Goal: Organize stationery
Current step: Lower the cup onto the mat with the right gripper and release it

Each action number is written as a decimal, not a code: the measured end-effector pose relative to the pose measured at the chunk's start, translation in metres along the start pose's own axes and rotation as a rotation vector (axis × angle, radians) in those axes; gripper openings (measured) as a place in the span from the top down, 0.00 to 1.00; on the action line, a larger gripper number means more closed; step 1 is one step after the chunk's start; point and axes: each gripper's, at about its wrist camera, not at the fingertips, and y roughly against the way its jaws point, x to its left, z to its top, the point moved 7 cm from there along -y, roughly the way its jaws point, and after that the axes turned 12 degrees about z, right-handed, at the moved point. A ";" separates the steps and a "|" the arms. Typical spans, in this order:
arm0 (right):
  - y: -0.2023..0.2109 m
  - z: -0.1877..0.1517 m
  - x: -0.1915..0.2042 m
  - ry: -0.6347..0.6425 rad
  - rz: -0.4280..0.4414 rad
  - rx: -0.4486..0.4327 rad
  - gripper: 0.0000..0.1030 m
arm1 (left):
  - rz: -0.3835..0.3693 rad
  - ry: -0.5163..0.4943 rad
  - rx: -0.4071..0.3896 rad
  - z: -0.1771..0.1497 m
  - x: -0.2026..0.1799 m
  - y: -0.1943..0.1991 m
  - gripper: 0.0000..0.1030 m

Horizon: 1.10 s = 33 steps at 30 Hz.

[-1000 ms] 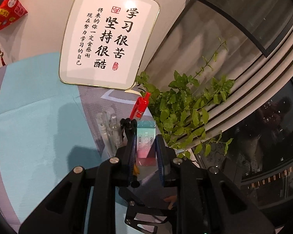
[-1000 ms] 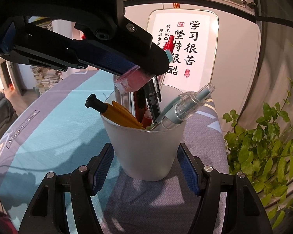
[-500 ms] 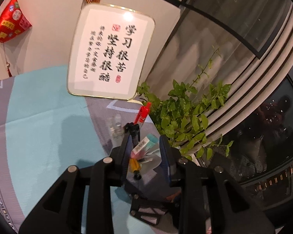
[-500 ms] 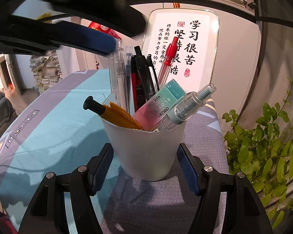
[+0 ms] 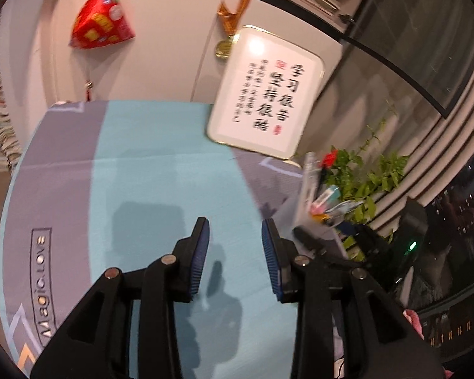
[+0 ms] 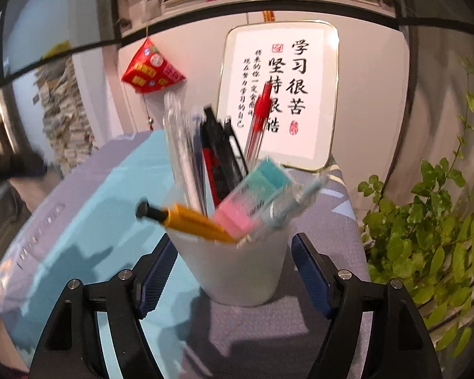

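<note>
Our right gripper [image 6: 233, 271] jaws have just been opening, flanking the pen cup [image 6: 237, 265] without contact; our left gripper [image 5: 235, 252] is released, empty. We judge the cup light, rigid, top-heavy near the table's far corner: grasp its lower wall.

A white gold-rimmed plaque [image 6: 279, 94] against the wall reads 学习很苦 坚持很酷 in large black brush characters; its smaller columns are unclear. The teal-and-grey table mat [image 5: 44, 287] reads "Magic.LOVE".

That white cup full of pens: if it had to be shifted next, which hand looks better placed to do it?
Probably the right. The right tool has the white cup between its fingers, its jaws just opened with gaps either side. The left tool is open with nothing in it, over bare tablecloth, with the cup off to its side.
</note>
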 end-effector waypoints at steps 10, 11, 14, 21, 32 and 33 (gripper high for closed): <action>-0.007 0.015 0.002 0.000 -0.088 -0.025 0.30 | 0.029 0.039 -0.003 -0.015 0.031 0.002 0.69; -0.006 0.016 0.002 -0.002 -0.097 -0.034 0.31 | 0.038 0.035 -0.006 -0.017 0.033 0.001 0.69; -0.008 0.016 0.003 0.005 -0.125 -0.025 0.31 | 0.078 0.027 -0.016 -0.023 0.041 -0.003 0.69; -0.013 0.023 0.020 0.059 -0.145 -0.016 0.31 | 0.179 -0.001 -0.047 -0.032 0.062 -0.010 0.69; -0.054 0.043 0.081 0.147 -0.044 -0.007 0.32 | 0.280 0.030 -0.091 -0.033 0.103 -0.003 0.63; -0.058 0.044 0.085 0.146 -0.033 -0.008 0.32 | 0.289 0.032 -0.093 -0.033 0.108 -0.002 0.63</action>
